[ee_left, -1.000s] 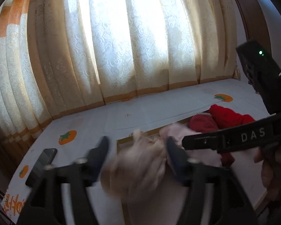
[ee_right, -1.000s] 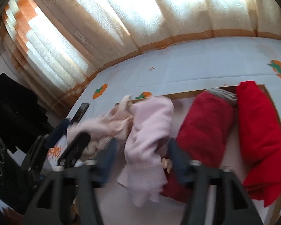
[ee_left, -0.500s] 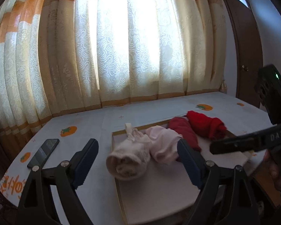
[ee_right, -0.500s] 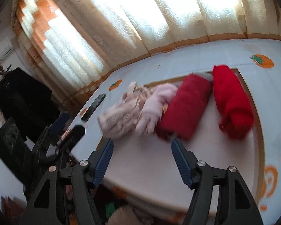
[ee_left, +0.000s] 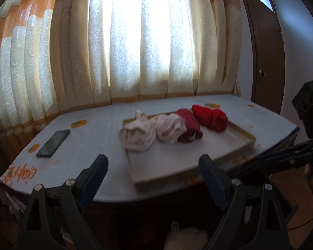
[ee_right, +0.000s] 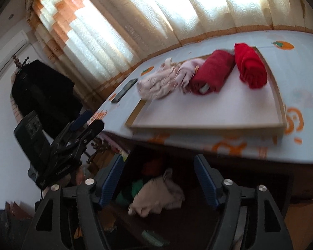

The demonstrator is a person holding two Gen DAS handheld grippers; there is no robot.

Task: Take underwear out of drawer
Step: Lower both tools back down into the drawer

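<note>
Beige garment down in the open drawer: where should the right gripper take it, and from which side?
Take the beige garment at its raised crumpled top, coming from above with the right gripper, which is open. It lies loosely heaped on other clothes, so that hump is the easiest fold to pinch.

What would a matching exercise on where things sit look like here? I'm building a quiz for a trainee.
Things:
1. phone
2. bright red roll
3. beige garment
4. pale pink bundle

Places:
A. in the open drawer under the table
B. on the tablecloth, outside the tray
C. on the tray, at the right end of the row
D. on the tray, between the cream bundle and the dark red roll

Pairs: 1-B, 2-C, 3-A, 4-D
</note>
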